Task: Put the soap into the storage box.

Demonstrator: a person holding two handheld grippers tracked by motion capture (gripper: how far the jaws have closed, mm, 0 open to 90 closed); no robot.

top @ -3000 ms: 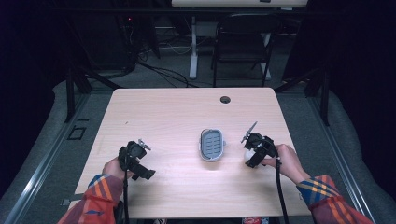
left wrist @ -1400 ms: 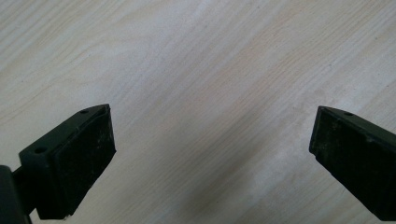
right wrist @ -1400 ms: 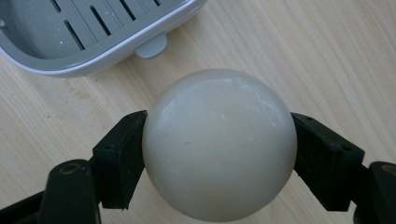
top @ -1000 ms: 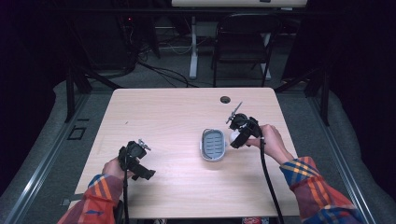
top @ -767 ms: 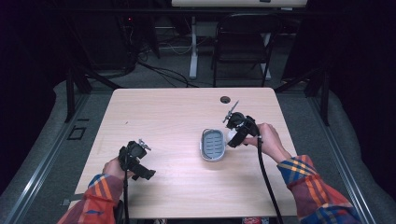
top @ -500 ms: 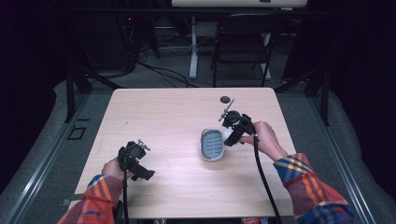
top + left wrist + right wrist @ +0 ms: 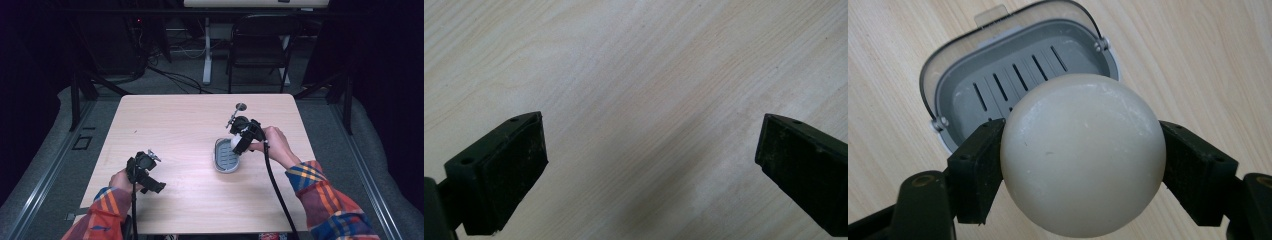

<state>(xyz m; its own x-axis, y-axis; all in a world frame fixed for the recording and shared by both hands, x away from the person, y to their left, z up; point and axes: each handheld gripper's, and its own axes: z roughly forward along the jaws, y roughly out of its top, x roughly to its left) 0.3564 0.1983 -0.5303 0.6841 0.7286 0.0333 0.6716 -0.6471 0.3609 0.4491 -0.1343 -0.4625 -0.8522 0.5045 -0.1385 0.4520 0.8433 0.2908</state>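
A grey slotted soap dish (image 7: 225, 159) lies open on the wooden table (image 7: 165, 125), right of centre. My right gripper (image 7: 239, 143) hovers over the dish's far right end, shut on a round off-white bar of soap (image 7: 234, 144). In the right gripper view the soap (image 7: 1082, 154) sits between both pads, above and in front of the dish (image 7: 998, 85), whose clear lid is folded back. My left gripper (image 7: 151, 185) rests near the table's front left. Its jaws stand wide apart in the left gripper view (image 7: 649, 165), with bare wood between them.
A small dark round object (image 7: 241, 106) lies near the table's far edge, just beyond the right gripper. A chair (image 7: 260, 45) and table legs stand behind the table. Cables trail from both grippers toward the front edge.
The right gripper has moved left and away from the person, from beside the dish's right side to above its far end. The left gripper and the dish have stayed put.
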